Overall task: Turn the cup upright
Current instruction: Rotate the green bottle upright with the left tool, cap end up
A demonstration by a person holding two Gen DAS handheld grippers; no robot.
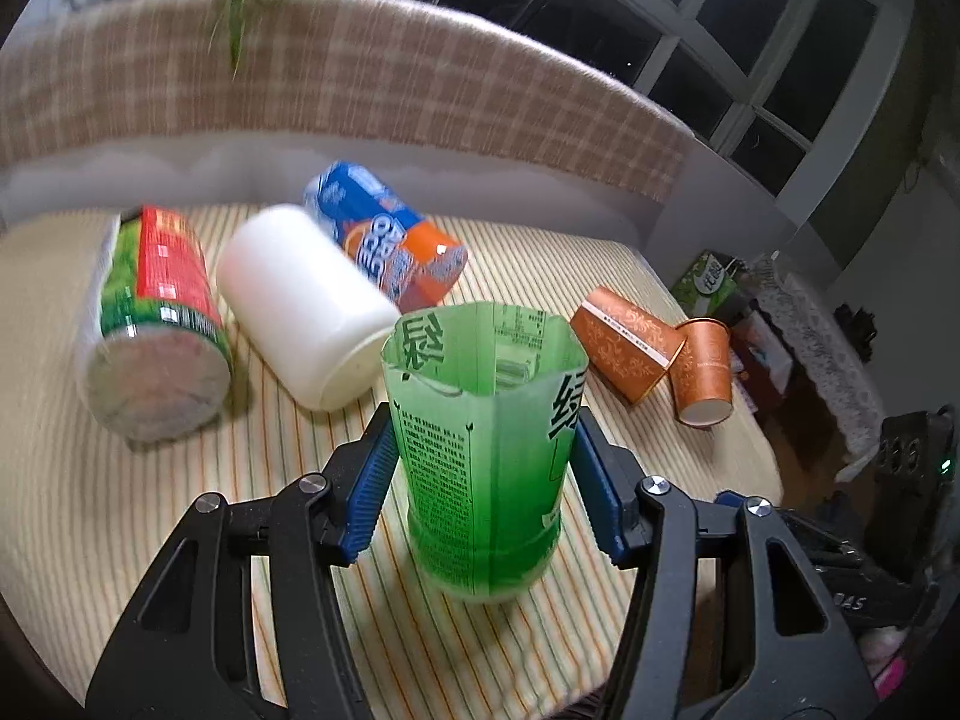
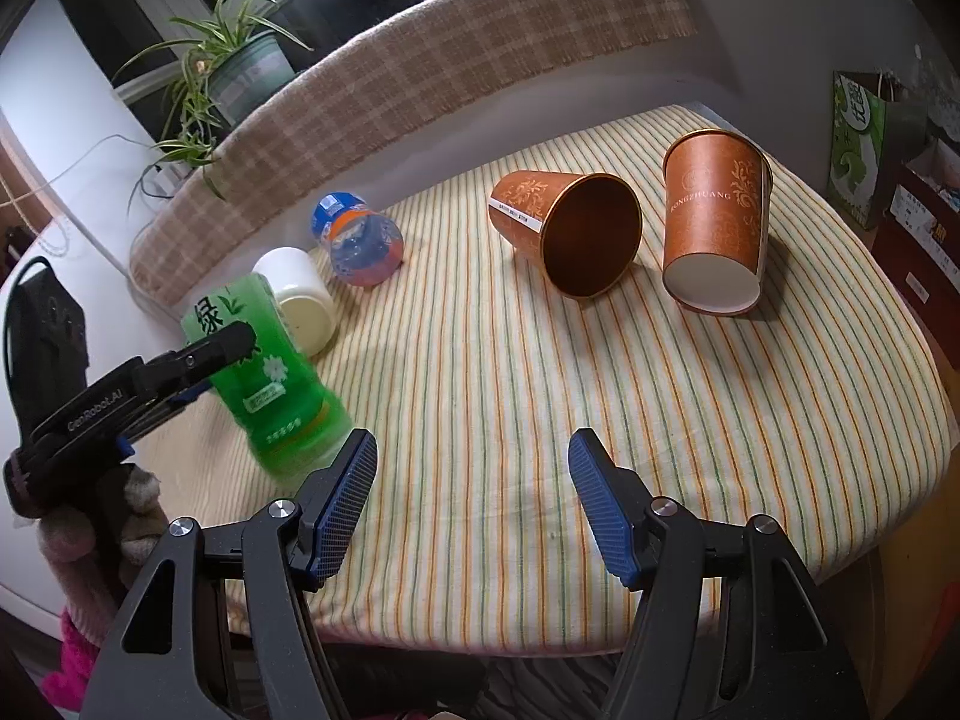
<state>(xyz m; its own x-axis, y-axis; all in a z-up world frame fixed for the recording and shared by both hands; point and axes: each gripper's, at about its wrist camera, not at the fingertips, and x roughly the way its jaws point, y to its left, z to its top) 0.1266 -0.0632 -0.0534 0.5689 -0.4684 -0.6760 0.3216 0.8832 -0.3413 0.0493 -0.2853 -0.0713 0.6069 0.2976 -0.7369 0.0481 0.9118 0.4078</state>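
My left gripper (image 1: 483,468) is shut on a green cut-bottle cup (image 1: 486,450), held mouth up with its base on or just above the striped cloth; the right wrist view shows the cup (image 2: 270,384) slightly tilted and blurred. My right gripper (image 2: 473,492) is open and empty above the cloth's near edge. Several other cups lie on their sides: a white one (image 1: 303,303), a red-green one (image 1: 156,324), a blue-orange one (image 1: 387,240) and an orange paper cup (image 2: 564,231). Another orange paper cup (image 2: 714,219) stands mouth down.
The striped cloth (image 2: 480,372) covers a table against a plaid-draped sofa back (image 2: 390,84). A potted plant (image 2: 234,66) stands at the back left. A green box (image 2: 855,144) and clutter sit beyond the right edge. A dark bag (image 2: 42,330) is at the left.
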